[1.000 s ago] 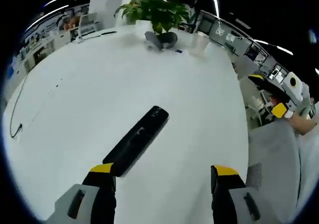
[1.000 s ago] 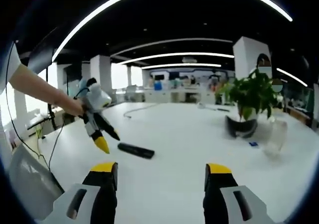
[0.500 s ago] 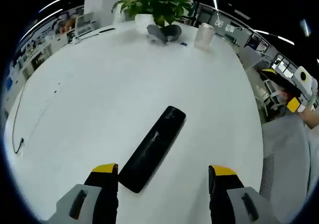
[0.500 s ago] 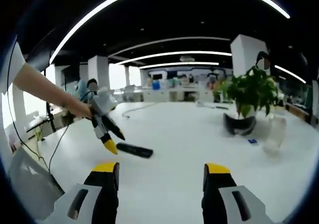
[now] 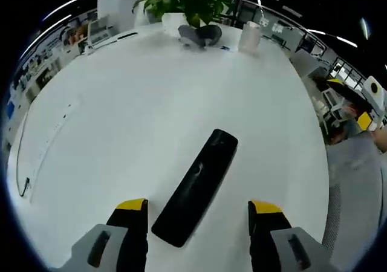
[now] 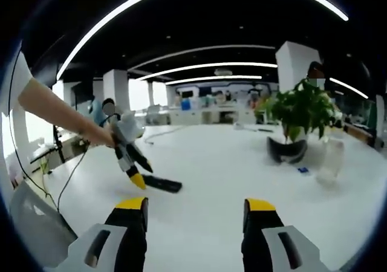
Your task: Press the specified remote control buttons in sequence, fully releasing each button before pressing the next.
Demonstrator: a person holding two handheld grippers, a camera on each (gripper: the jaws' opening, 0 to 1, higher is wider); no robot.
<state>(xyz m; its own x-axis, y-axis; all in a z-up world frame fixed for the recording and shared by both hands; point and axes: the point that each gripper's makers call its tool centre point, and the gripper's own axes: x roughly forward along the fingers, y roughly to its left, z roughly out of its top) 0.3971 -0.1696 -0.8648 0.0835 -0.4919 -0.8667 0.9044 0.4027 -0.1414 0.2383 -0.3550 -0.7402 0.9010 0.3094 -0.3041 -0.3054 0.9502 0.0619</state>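
White table (image 5: 121, 103) in an open office held the remote control (image 5: 196, 186); left gripper (image 5: 198, 214), jaws wide, hovered above it, right gripper (image 6: 193, 211) likewise wide, holding nothing. No press looked begun.

The left gripper (image 5: 198, 214) has two black fingers (image 5: 134, 223) capped with yellow tips, rising from light grey housings, each with a dark oval slot. The right gripper (image 6: 193, 214) is built the same: black fingers (image 6: 256, 226), yellow tips, grey slotted housings. In the right gripper view the left gripper (image 6: 133, 166) shows a pale grey-white body, and the person's arm (image 6: 51, 106) wears a short white sleeve (image 6: 13, 78).
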